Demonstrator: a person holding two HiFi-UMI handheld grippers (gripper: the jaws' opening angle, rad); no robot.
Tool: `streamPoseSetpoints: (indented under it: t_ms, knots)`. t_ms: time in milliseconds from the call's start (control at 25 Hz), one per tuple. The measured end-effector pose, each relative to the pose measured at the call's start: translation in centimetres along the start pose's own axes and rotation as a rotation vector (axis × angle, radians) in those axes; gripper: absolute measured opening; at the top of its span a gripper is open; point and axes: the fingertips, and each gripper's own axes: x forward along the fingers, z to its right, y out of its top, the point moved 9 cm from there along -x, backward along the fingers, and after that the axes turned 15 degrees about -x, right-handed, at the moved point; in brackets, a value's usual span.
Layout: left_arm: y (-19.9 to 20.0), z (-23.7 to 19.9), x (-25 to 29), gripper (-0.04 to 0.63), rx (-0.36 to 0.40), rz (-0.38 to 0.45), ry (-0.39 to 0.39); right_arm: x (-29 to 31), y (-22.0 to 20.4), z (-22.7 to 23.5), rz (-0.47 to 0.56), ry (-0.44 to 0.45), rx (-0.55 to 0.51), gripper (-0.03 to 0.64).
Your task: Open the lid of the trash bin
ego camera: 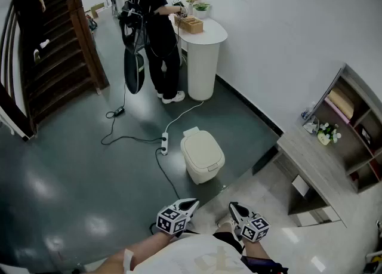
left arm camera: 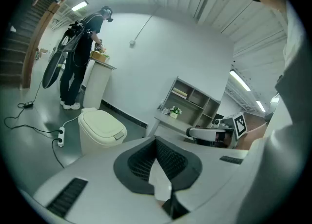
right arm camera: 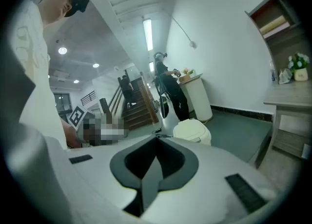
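A cream trash bin [ego camera: 202, 156] stands on the dark floor with its lid down; a push tab shows at the lid's near edge. It also shows at the left in the left gripper view [left arm camera: 100, 128] and just beyond the jaws in the right gripper view [right arm camera: 192, 131]. Both grippers are held low and close to my body, well short of the bin. My left gripper [ego camera: 193, 203] [left arm camera: 156, 140] is shut with nothing in it. My right gripper [ego camera: 232, 206] [right arm camera: 156, 138] is also shut and empty, level with the left one.
A power strip [ego camera: 165, 142] and cables lie on the floor just left of the bin. Farther back a person [ego camera: 154, 22] stands at a white pedestal counter [ego camera: 202, 58]. A staircase [ego camera: 54, 46] rises at the left. A wooden desk [ego camera: 316, 168] and shelves [ego camera: 358, 129] line the right.
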Motion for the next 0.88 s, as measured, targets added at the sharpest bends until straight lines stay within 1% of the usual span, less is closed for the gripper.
streamPoseSetpoints:
  t_ms: [200,400,600,880]
  knots:
    - [0.1,0.4,0.1,0.014,0.007,-0.002,-0.004,-0.5,-0.1,-0.2,0.0,-0.009,0.0,0.005]
    - [-0.2,-0.1,-0.3,0.014,0.01,0.0,-0.002,-0.6,-0.4,-0.6,0.014,-0.038,0.004,0.006]
    - [0.0,-0.4,-0.6,0.014,0.008,0.003,0.004,-0.5,-0.4,-0.8,0.021,-0.047,0.007,0.006]
    - [-0.1,-0.6,-0.6,0.014,0.001,0.006,0.002,-0.6,-0.4,-1.0,0.009,-0.057,0.008,0.006]
